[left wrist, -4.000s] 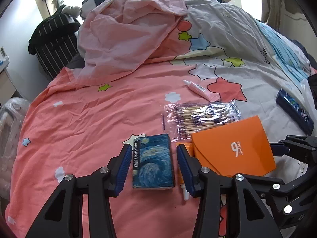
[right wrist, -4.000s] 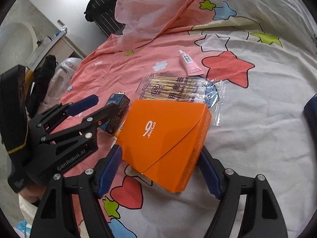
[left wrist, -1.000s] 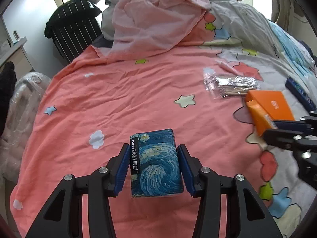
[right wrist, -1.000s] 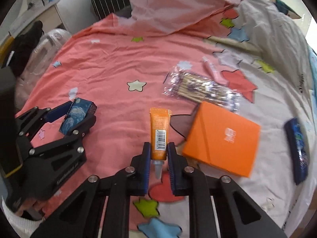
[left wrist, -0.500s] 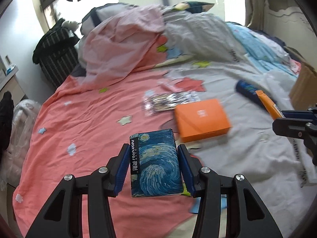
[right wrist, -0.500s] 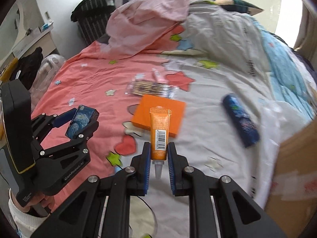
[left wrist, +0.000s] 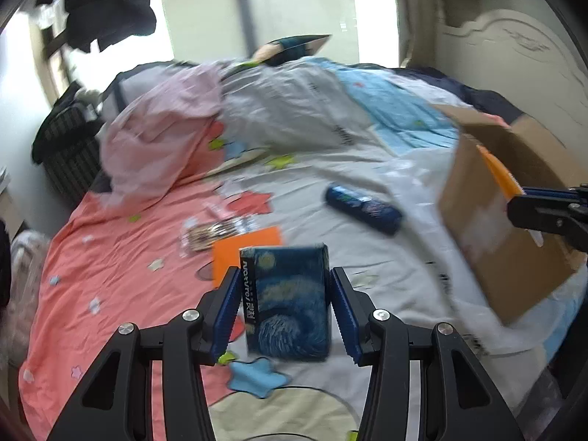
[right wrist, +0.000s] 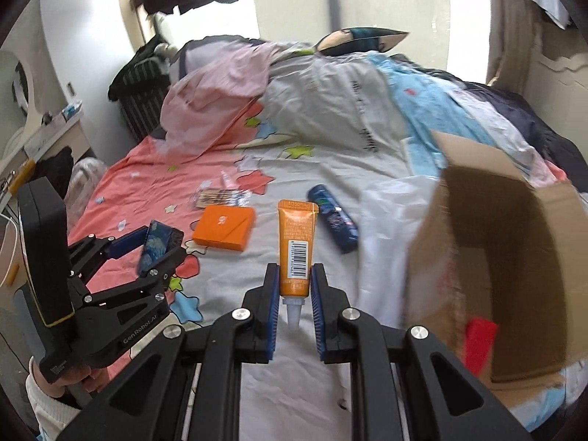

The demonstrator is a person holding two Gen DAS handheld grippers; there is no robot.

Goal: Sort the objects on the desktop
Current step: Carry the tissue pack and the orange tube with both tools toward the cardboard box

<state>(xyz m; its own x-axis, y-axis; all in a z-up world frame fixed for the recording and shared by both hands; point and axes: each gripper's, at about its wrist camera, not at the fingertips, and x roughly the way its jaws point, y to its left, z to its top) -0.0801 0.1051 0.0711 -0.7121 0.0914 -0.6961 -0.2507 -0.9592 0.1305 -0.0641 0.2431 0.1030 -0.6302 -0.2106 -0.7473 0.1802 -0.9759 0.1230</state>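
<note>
- My left gripper [left wrist: 283,305], at lower centre of its view, has its jaws clamped on the blue starry-night box [left wrist: 288,301], held between the pads.
- My right gripper [right wrist: 294,290] jaws are closed on the orange tube [right wrist: 296,246], nozzle down, with the cardboard box [right wrist: 496,264] at right.

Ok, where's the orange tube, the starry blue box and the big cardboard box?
Orange tube [right wrist: 296,242]: right wrist view, barcode side.
Starry blue box [left wrist: 290,301]: left wrist view, painted front.
Cardboard box [right wrist: 511,242]: right wrist view, inner wall.
</note>
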